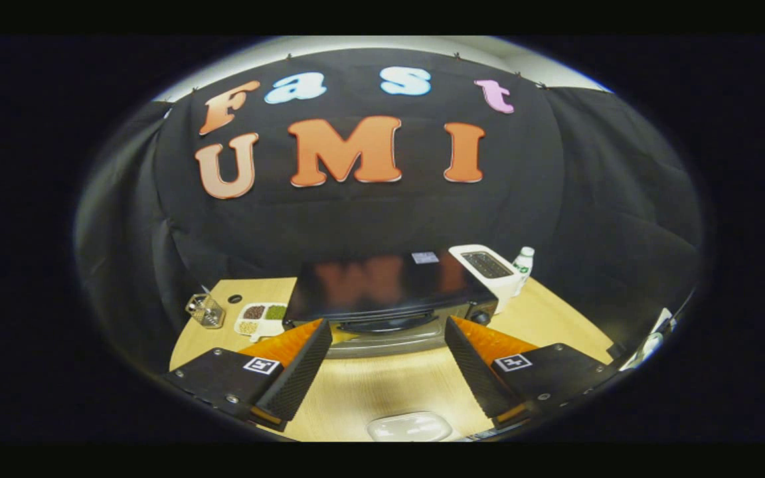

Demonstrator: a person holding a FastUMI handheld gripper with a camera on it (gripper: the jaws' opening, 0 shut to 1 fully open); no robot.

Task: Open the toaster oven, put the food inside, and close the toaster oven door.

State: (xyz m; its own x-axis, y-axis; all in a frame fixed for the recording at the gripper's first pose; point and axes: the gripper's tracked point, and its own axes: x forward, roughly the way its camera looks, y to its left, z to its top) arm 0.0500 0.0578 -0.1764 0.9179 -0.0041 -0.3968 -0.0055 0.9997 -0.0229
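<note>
One toaster oven [389, 292] is recorded, set on a pale wooden table [369, 392] just beyond the fingertips of the one gripper [388, 330]; its body is dark and low, its flat top glossy enough to carry a blurred orange reflection of the booth wall; a small pale sticker is seen near the back of the top; the front is viewed steeply from above, with a curved dark handle [388, 323] across the door and a knob [482, 317] at its right end; whether the door is fully closed cannot be told from this angle. The gripper's two fingers [293, 372] are held wide apart, with nothing between them but bare table; the oven's handle lies ahead in the gap. One white slot toaster [489, 269] is noted touching or just beside the oven's right rear; one small white bottle with a green label [522, 264] stands just behind that. One white divided tray [261, 318] is noted left of the oven, with three compartments of brown, green and pale contents; one clear faceted container [205, 311] lies further left; one small dark round mark is seen on the table behind the tray. One pale rounded object [409, 426], blurred, sits on the near table edge between the fingers.
</note>
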